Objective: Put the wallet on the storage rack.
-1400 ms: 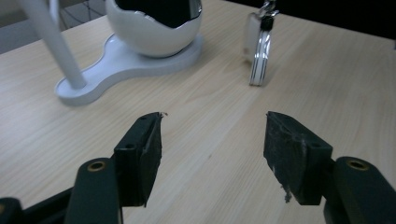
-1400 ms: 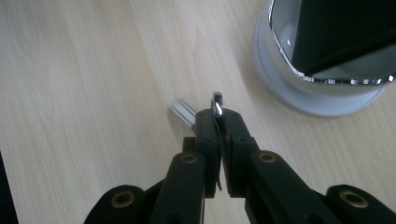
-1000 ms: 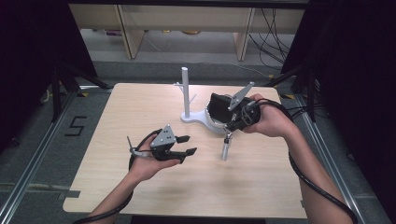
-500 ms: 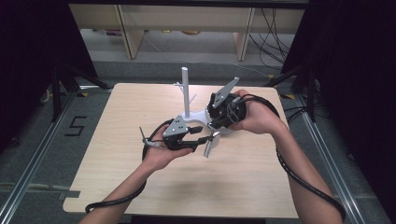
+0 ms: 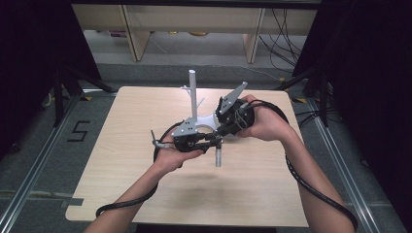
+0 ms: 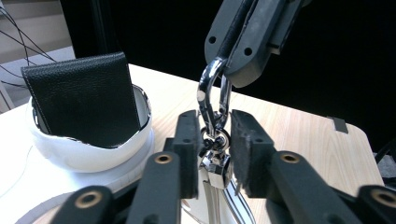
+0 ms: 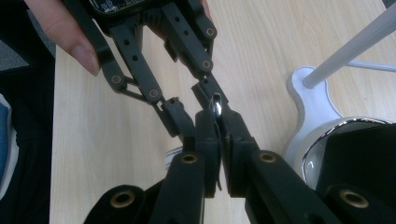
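the work is judged to be partway along: a metal clip (image 6: 214, 93) with a dangling tail is being held up above the table (image 5: 121, 184), clear of the white stand (image 5: 206, 121), and a hand-over between the two tools is being made; the release by one side, and whatever placing is meant after it, are judged to be left.

in the high view the left gripper (image 5: 214, 141) is being brought in from the left, level with the table, and the right gripper (image 5: 219, 133) is being angled down from the right, so that both are meeting just in front of the stand. the tail (image 5: 218, 156) of the clip is being left hanging straight down below them, apart from the table.

in the left gripper view the left jaws have just been closing around the clip's swivel (image 6: 215, 140), with the pads being set close on either side of it; whether it is being pressed yet cannot be told. the clip's top loop is being gripped by the right gripper's closed jaws, coming down from above. a black wallet (image 6: 84, 100) is being kept upright in the white cup (image 6: 93, 156) of the stand, well to the left of the clip.

in the right gripper view the clip (image 7: 217, 105) is being pinched at the tips of the closed jaws, with the left gripper (image 7: 187, 109) being seen straddling it.
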### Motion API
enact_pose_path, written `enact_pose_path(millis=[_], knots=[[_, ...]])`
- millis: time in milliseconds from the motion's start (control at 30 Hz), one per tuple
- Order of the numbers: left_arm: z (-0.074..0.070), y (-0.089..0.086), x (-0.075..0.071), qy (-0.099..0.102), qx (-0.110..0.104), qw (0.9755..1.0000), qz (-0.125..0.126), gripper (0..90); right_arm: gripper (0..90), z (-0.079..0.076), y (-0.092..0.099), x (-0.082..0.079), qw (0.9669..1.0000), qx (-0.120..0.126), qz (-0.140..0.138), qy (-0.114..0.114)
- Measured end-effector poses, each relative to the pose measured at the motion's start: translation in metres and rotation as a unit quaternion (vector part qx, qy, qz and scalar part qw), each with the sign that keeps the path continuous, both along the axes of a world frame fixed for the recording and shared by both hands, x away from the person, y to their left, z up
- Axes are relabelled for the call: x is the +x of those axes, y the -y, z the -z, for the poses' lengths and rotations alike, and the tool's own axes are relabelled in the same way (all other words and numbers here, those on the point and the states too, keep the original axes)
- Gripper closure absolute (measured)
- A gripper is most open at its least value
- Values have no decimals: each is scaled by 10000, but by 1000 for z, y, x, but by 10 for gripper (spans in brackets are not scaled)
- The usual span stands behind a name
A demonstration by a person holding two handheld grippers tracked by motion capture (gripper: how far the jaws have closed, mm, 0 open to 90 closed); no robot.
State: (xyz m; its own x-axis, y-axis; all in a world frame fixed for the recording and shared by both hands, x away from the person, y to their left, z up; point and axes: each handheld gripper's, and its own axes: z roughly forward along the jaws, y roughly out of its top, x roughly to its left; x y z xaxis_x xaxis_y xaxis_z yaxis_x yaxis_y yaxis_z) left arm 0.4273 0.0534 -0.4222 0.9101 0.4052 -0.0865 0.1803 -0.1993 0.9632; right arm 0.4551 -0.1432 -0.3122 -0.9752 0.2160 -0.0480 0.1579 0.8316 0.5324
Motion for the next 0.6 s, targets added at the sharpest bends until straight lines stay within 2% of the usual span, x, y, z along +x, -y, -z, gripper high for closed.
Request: enact_pose_path(millis=[67, 100, 167, 200, 300, 500, 533, 600], knots=[[0, 0, 0, 59, 2, 10000, 45, 772, 874, 1, 0, 1, 10000, -4, -26, 27], [0, 0, -1, 38, 77, 10000, 5, 787, 874, 1, 0, 1, 10000, -11, -26, 0], [0, 0, -2, 21, 78, 10000, 19, 813, 873, 2, 1, 2, 9999, 6, -106, 43], [0, 0, -3, 10, 73, 10000, -1, 819, 872, 1, 2, 1, 10000, -1, -38, 29], [-2, -4, -3, 12, 153, 9998, -89, 844, 858, 2, 3, 1, 10000, 8, -68, 25], [-6, -6, -6, 42, 273, 9992, -287, 847, 850, 5, 4, 3, 9995, 189, -189, 144], [-7, -6, -6, 49, 293, 9991, -319, 847, 826, 5, 4, 3, 9996, 232, -155, 106], [-7, -8, -6, 57, 353, 9986, -380, 847, 761, 4, 6, 3, 9989, 423, -78, 178]])
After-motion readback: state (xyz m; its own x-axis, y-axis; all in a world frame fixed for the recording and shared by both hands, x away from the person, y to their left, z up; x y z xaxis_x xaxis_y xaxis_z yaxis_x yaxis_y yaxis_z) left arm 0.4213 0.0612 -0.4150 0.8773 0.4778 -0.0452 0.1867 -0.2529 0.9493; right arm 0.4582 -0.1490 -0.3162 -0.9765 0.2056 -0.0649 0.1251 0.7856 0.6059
